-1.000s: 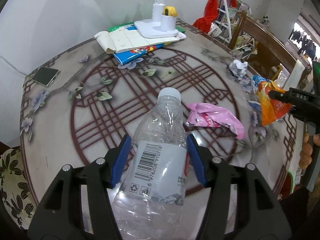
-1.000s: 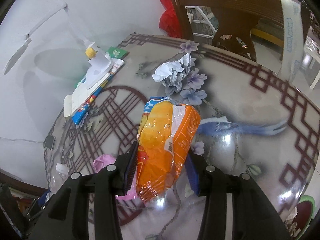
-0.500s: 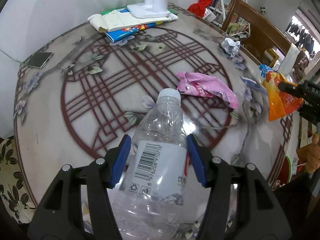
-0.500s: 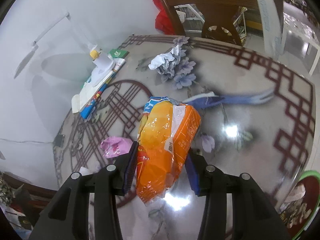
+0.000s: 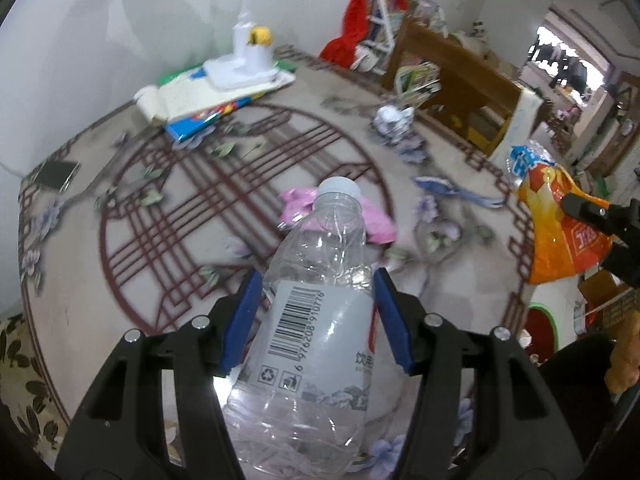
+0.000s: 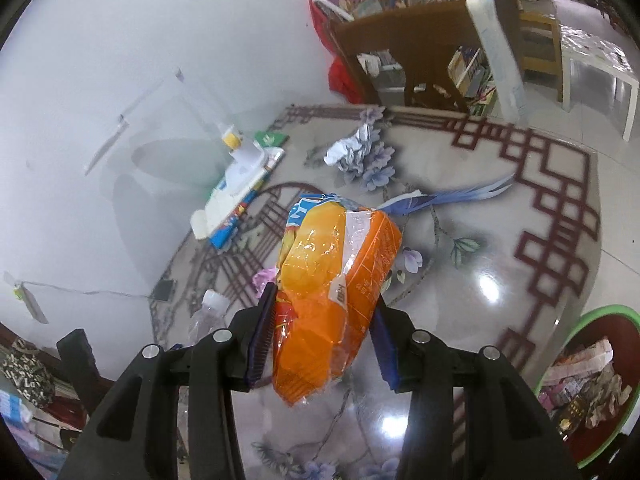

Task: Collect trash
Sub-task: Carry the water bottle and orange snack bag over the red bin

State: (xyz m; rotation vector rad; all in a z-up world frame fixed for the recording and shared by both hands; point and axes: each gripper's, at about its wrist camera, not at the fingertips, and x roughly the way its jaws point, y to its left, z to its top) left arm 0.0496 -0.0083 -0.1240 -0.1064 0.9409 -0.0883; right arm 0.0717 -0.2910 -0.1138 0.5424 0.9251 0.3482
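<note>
Clear plastic bottle [image 5: 316,320] clamped in left gripper [image 5: 316,312], lifted higher off round table [image 5: 80,280] than second ago. Orange snack bag [image 6: 336,296] pinched in right gripper [image 6: 324,336], also risen above table, nearer its edge. Pink wrapper [image 5: 376,224] on table, half hidden behind bottle. Crumpled paper [image 6: 352,146] at table's far rim, blurred. Green-rimmed bin [image 6: 576,340] beside table, cut off.

Readable print on the held trash

The clear plastic bottle [image 5: 316,320] has a white label bearing a barcode numbered 6 976208 910778, plus recycling and bin symbols; the crinkled orange snack bag [image 6: 336,296] shows Chinese characters too blurred to read.
</note>
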